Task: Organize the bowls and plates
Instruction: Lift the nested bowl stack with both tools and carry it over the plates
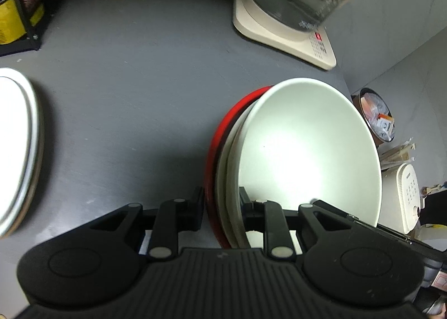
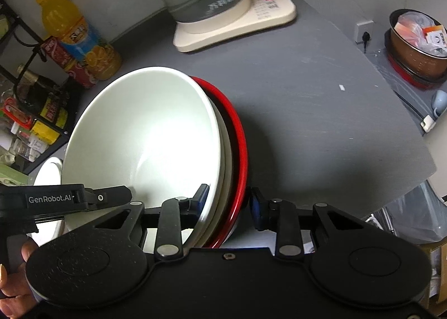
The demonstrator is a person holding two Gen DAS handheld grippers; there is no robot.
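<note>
A stack of nested bowls is held between both grippers above the grey counter (image 1: 134,101): a white bowl (image 1: 307,148) on top, another pale one under it, and a red bowl (image 1: 223,134) at the bottom. My left gripper (image 1: 220,207) is shut on the stack's rim from one side. My right gripper (image 2: 227,204) straddles the opposite rim, one finger inside the white bowl (image 2: 145,137), the other outside the red bowl (image 2: 240,145), its outer pad a little off the red rim. A stack of white plates (image 1: 16,145) lies at the left, also seen behind the bowls in the right wrist view (image 2: 49,173).
A glass kettle on a cream base (image 2: 232,19) stands at the back of the counter. Bottles and cans (image 2: 81,45) and a black rack (image 2: 33,101) stand at the back left. A pot (image 2: 416,47) sits beyond the counter's right edge (image 2: 405,112).
</note>
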